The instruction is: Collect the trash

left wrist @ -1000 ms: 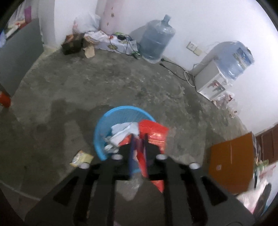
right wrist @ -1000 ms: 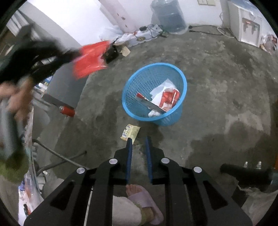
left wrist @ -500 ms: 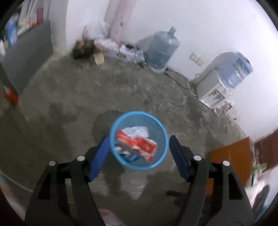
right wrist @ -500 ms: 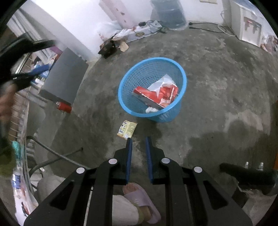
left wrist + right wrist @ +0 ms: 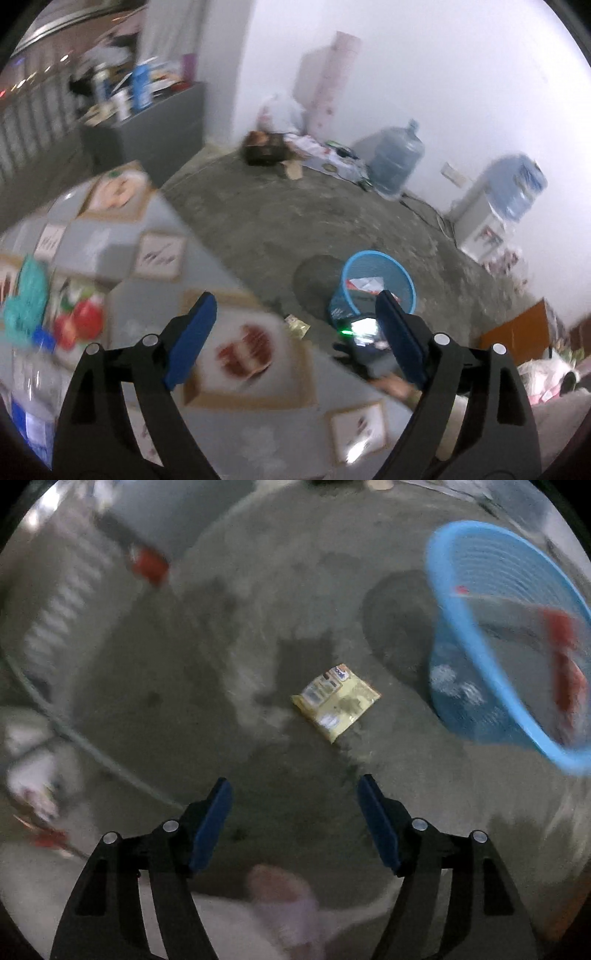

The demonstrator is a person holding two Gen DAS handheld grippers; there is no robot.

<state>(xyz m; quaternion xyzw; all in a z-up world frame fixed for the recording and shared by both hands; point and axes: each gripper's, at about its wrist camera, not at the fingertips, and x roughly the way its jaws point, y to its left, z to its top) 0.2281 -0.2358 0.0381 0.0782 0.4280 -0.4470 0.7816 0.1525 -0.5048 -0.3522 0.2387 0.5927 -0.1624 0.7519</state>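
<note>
Blurred patterned counter (image 5: 110, 236) fills the left view; blue basket (image 5: 517, 635), cut off at 3 o'clock, holds what looks like red trash. Yellow wrapper (image 5: 335, 701) lies on the floor at 12 o'clock of right tongs (image 5: 293, 794); left tongs (image 5: 295, 314) too are spreading, both empty

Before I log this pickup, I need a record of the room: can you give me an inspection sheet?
Surface: bare concrete floor, stained dark in patches.
Job's things: yellow wrapper flat on the floor, beside the blue basket; red and white trash inside it.
Clutter: patterned table with blurred items; water jugs.
Grippers: left claw and right claw both opening, nothing between the jaws.
Cables: cords along the wall.
Surroundings: white walls, water dispenser.
</note>
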